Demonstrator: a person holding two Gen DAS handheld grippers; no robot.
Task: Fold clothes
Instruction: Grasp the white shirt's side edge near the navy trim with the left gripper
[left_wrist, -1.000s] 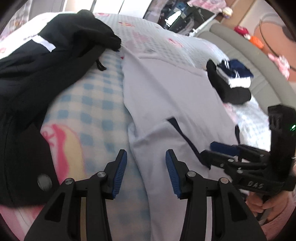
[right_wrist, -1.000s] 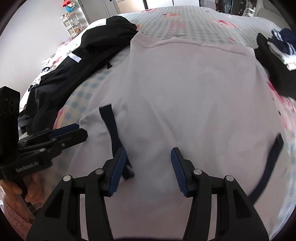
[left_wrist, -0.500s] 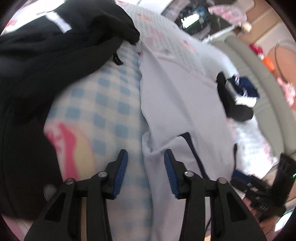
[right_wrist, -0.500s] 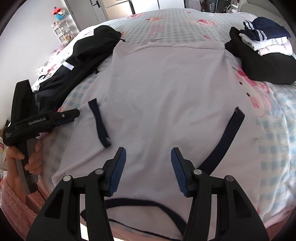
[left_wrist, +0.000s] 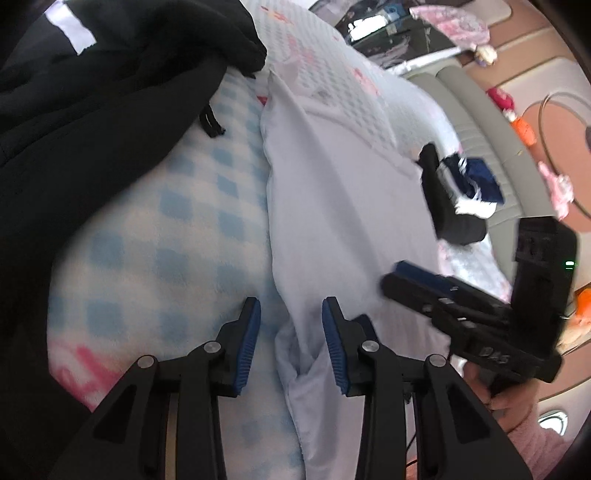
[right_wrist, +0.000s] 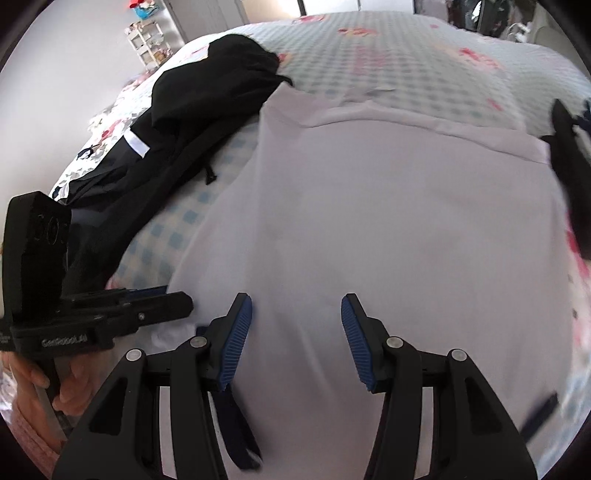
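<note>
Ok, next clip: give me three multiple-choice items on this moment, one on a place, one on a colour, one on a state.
1. Where does the black garment lie relative to the white shirt, in the right wrist view?
A. left of it
B. on top of its middle
C. folded under it

2. What colour are the gripper pads?
A. red
B. blue
C. green

3. How is the left gripper set against the shirt's edge?
A. pads clamped on it
B. jaws apart, the edge between them
C. far away over the pillows

Key: 1 A, it is heaped along the shirt's left side. 2 B, ribbed blue pads show in both views. 3 B, gaps show beside the fold, though the jaws have just been closing.
</note>
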